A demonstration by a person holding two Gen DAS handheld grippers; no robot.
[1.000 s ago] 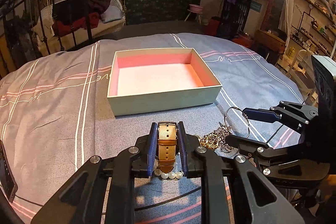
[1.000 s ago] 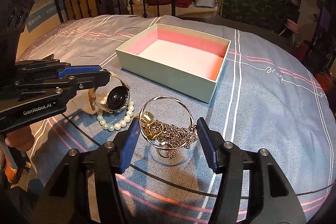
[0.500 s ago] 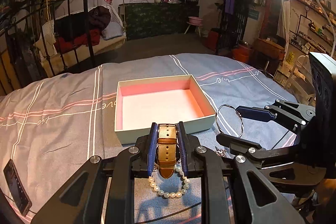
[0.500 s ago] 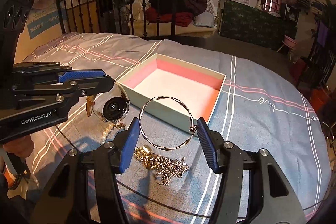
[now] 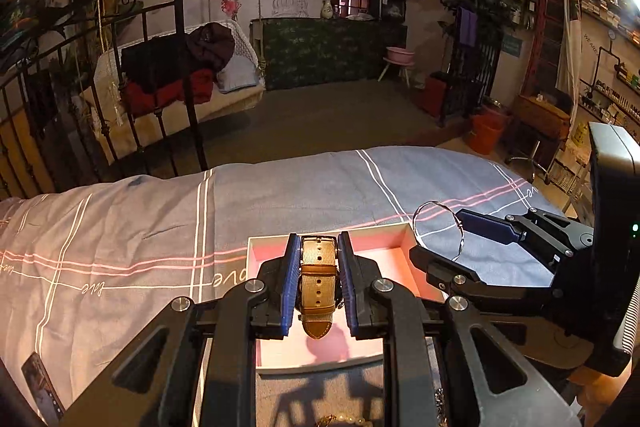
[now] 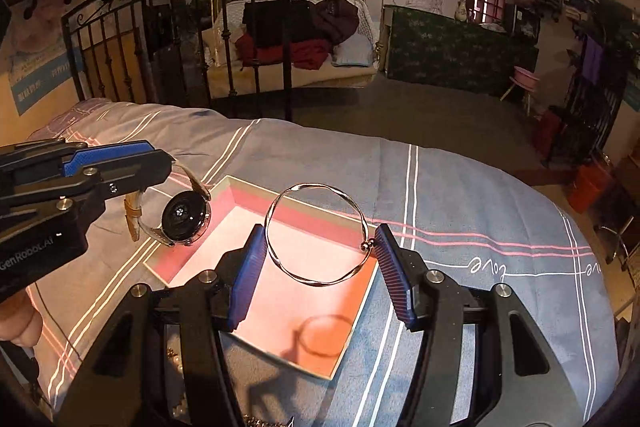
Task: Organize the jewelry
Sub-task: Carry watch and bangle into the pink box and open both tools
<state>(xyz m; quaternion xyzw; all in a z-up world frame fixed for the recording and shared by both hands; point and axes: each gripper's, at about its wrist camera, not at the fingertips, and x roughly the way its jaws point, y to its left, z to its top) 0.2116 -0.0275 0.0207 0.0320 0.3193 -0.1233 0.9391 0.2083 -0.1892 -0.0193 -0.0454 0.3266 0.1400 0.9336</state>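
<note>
My left gripper (image 5: 319, 259) is shut on the gold mesh strap of a wristwatch (image 5: 318, 279), which hangs in the air above the open box (image 5: 252, 267). In the right wrist view the watch (image 6: 184, 215) shows its round dark back under the left gripper (image 6: 160, 167). My right gripper (image 6: 320, 241) is shut on a twisted silver bangle (image 6: 316, 283), pinched across its width between the blue pads. The bangle hovers over the pink-lined box (image 6: 280, 307) and throws a ring shadow on the floor of it. From the left wrist, the bangle (image 5: 437, 203) and right gripper (image 5: 440, 243) sit just right of the box.
The box rests on a grey striped bedsheet (image 5: 120, 227). A pearl bracelet with gold chain (image 5: 344, 419) lies at the near edge, and a chain (image 6: 260, 423) shows below the right gripper. A phone (image 5: 40, 387) lies at the left. A black iron bed frame (image 6: 180, 39) stands beyond.
Both grippers have risen and moved forward from the jewelry pile to above the box, the left carrying the watch, the right the bangle. The pearls and chains stayed on the sheet.
</note>
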